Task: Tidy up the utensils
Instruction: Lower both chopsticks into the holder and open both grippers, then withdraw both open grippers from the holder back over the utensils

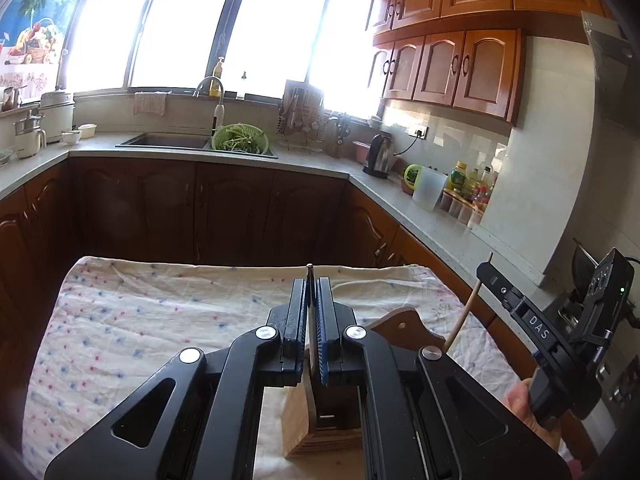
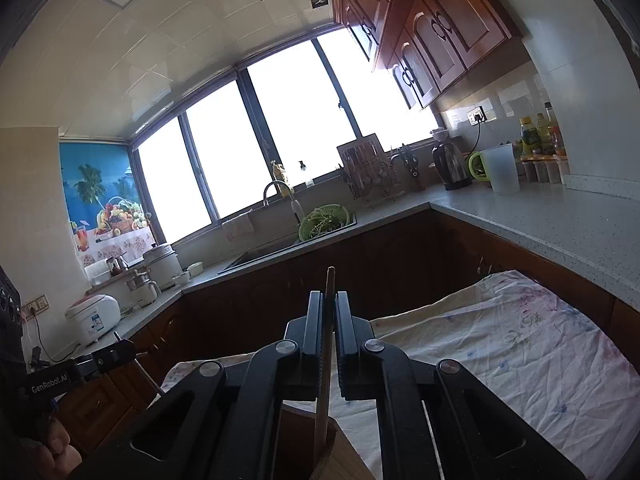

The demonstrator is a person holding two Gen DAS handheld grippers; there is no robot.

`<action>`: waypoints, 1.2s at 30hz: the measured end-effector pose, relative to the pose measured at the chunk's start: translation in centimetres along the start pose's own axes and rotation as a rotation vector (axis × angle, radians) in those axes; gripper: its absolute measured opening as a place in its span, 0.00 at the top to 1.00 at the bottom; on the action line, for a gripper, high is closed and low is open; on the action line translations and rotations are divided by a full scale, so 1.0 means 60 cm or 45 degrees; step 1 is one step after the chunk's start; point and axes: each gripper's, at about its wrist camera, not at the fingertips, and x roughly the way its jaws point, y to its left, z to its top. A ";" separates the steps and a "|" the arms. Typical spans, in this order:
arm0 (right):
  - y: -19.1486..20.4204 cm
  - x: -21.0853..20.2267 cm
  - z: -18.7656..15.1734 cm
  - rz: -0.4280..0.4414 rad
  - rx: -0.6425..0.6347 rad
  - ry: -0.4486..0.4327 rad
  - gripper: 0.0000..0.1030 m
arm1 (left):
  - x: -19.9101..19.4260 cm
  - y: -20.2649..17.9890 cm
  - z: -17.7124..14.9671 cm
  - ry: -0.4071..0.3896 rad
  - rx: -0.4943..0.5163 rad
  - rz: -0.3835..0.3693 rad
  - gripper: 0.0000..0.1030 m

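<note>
In the left wrist view my left gripper [image 1: 310, 286] is shut on a thin metal utensil [image 1: 309, 270] that stands upright, its lower end down in a wooden utensil holder [image 1: 304, 424] on the flowered cloth [image 1: 140, 320]. My right gripper [image 2: 329, 298] is shut on a wooden stick [image 2: 329, 280], whose lower end reaches into the same holder [image 2: 340, 460]. From the left wrist view the right gripper [image 1: 491, 276] shows at the right with the stick [image 1: 466, 312] slanting down behind the holder's back board [image 1: 404, 328]. The left gripper [image 2: 116, 354] appears at the left edge of the right wrist view.
The cloth-covered table [image 2: 520, 352] stands inside a U-shaped kitchen counter [image 1: 312, 160]. On the counter are a sink with a green colander [image 1: 239, 139], a dish rack [image 1: 300, 116], a kettle [image 1: 378, 156], a white jug [image 1: 428, 188] and bottles [image 1: 468, 184]. A hand [image 2: 60, 452] holds the left gripper.
</note>
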 end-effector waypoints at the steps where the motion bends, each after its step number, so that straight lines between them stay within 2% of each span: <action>1: -0.001 -0.001 0.000 -0.002 -0.003 0.007 0.94 | 0.000 0.000 0.000 0.003 0.006 0.005 0.96; 15: -0.008 0.004 -0.007 -0.012 -0.021 0.107 0.93 | 0.010 0.008 -0.008 0.056 0.002 0.047 0.95; 19: -0.012 0.007 -0.006 -0.012 -0.015 0.139 0.88 | 0.009 0.009 -0.007 0.064 0.000 0.050 0.93; 20: -0.013 0.007 -0.006 -0.011 -0.008 0.149 0.84 | 0.008 0.008 -0.007 0.064 0.003 0.057 0.91; 21: -0.014 0.006 -0.005 -0.006 -0.002 0.156 0.78 | 0.006 0.008 -0.007 0.066 0.002 0.065 0.82; 22: -0.015 0.004 -0.005 -0.002 0.004 0.163 0.71 | 0.004 0.008 -0.007 0.070 -0.002 0.073 0.65; 23: -0.016 0.001 -0.004 0.005 0.011 0.168 0.54 | 0.001 0.010 -0.007 0.065 -0.008 0.080 0.57; 24: -0.017 -0.004 -0.004 0.013 0.021 0.168 0.42 | -0.005 0.011 -0.007 0.053 -0.011 0.087 0.48; 28: -0.022 -0.032 0.004 0.015 0.054 0.159 0.27 | -0.026 0.016 -0.013 0.058 -0.031 0.093 0.45; 30: -0.028 -0.048 0.009 0.030 0.084 0.169 0.13 | -0.041 0.018 -0.019 0.062 -0.033 0.099 0.41; 31: -0.030 -0.058 0.010 0.040 0.096 0.175 0.11 | -0.050 0.018 -0.024 0.065 -0.034 0.106 0.36; 36: -0.027 -0.119 0.004 0.074 0.088 0.207 0.06 | -0.100 0.022 -0.061 0.093 -0.047 0.131 0.31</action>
